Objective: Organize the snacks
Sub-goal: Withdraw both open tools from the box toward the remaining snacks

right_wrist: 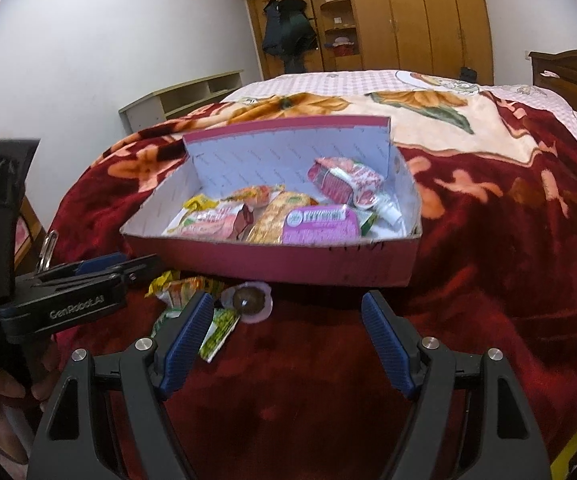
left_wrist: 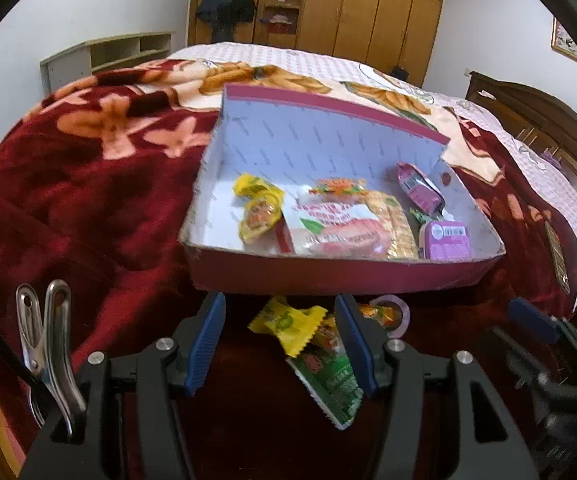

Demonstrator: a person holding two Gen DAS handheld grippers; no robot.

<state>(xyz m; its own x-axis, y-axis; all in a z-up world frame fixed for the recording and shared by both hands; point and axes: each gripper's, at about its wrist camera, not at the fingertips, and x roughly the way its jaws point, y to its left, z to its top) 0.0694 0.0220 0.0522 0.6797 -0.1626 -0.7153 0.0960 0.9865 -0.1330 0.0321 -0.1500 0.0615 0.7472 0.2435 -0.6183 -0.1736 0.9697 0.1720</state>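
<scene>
Resting on a red floral blanket (left_wrist: 68,200) on the bed is one open box (left_wrist: 328,272), red outside and white inside. Counting what lies in it from the left wrist view: two yellow packets (left_wrist: 258,208) at the left, one orange candy (left_wrist: 338,189) at the back, one large pink-and-white bag (left_wrist: 328,228) in the middle with a cracker pack (left_wrist: 398,224) touching its right side, one dark pink pouch (left_wrist: 418,192) leaning near the right wall, and one purple tub (left_wrist: 446,240) in the near right corner. That makes seven, though blur may hide more.

Outside the box, just in front of its near wall, lie four loose snacks: one yellow wrapper (left_wrist: 288,320), one green packet (left_wrist: 328,384), one orange sweet (left_wrist: 380,314) and one round jelly cup (right_wrist: 248,300).

Both grippers hover above the blanket, empty. The left gripper (left_wrist: 280,344) has its fingers apart, framing the yellow wrapper and green packet without touching them. The right gripper (right_wrist: 288,340) has its fingers spread wide over bare blanket, the jelly cup just beyond its left finger.
</scene>
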